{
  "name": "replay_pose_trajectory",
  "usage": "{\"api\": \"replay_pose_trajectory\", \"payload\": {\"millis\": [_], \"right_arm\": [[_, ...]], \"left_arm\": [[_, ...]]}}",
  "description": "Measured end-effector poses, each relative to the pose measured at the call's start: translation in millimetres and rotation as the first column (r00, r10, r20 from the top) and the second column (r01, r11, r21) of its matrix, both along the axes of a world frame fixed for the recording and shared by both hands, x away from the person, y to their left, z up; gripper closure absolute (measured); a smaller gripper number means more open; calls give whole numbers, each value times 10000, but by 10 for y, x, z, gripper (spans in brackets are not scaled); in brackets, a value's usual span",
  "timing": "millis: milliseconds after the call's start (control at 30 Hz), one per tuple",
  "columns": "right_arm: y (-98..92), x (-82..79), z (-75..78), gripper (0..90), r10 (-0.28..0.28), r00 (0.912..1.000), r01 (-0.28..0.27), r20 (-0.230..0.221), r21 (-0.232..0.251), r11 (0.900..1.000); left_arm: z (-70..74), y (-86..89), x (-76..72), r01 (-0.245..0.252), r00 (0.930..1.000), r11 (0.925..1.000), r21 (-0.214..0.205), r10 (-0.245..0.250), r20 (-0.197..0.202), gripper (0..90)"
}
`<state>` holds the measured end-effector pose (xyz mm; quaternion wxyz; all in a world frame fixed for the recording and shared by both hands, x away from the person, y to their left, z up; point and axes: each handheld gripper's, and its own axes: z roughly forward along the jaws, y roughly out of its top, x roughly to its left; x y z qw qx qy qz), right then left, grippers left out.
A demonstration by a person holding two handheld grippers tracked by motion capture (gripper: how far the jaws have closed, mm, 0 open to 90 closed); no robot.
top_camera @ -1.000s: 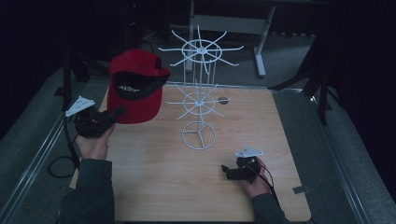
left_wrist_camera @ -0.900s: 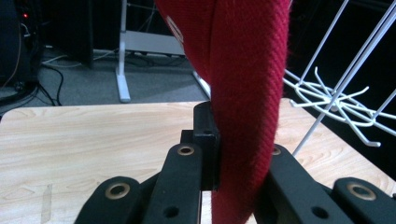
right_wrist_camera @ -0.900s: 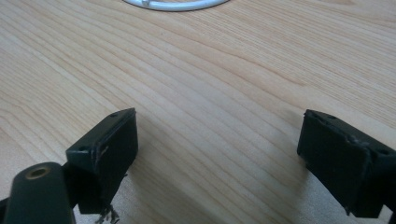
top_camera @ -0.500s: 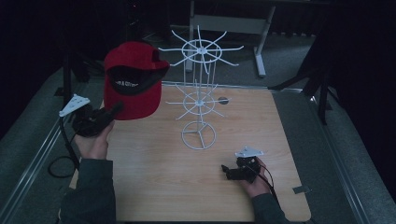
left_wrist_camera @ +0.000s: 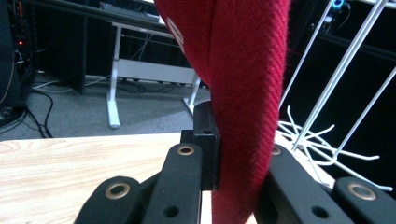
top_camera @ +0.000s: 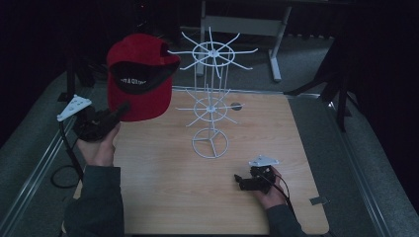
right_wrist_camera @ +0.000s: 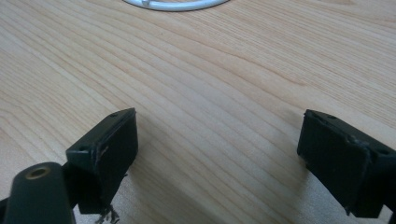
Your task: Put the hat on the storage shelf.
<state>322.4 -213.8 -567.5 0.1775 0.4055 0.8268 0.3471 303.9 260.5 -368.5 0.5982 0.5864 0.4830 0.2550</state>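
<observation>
A red cap (top_camera: 141,79) with a black underside hangs in the air at the left, beside the top ring of a white wire rack (top_camera: 212,98). My left gripper (top_camera: 123,106) is shut on the cap's lower edge. In the left gripper view the red fabric (left_wrist_camera: 247,93) is pinched between the black jaws of the left gripper (left_wrist_camera: 238,154), and the rack's wires (left_wrist_camera: 327,93) stand to the right. My right gripper (top_camera: 239,180) lies low on the wooden table (top_camera: 163,197) at the front right. The right gripper (right_wrist_camera: 219,144) is open with bare wood between its pads.
The rack's round base (top_camera: 211,143) sits mid-table, and its ring (right_wrist_camera: 177,4) shows just ahead of the right gripper. A dark round spot (top_camera: 236,105) marks the table behind the rack. White desk legs (top_camera: 274,54) stand beyond the table's far edge.
My left gripper has lifted the cap a little higher and slightly to the left. The right gripper has stayed in place.
</observation>
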Motion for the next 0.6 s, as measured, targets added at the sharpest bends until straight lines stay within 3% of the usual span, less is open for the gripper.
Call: {"api": "replay_pose_trajectory", "payload": {"millis": [600], "right_arm": [[0,0,0,121,0,10000,0,-1,0,10000]], "left_arm": [[94,23,-98,-69,9992,9999,-110,73,402,856]]}}
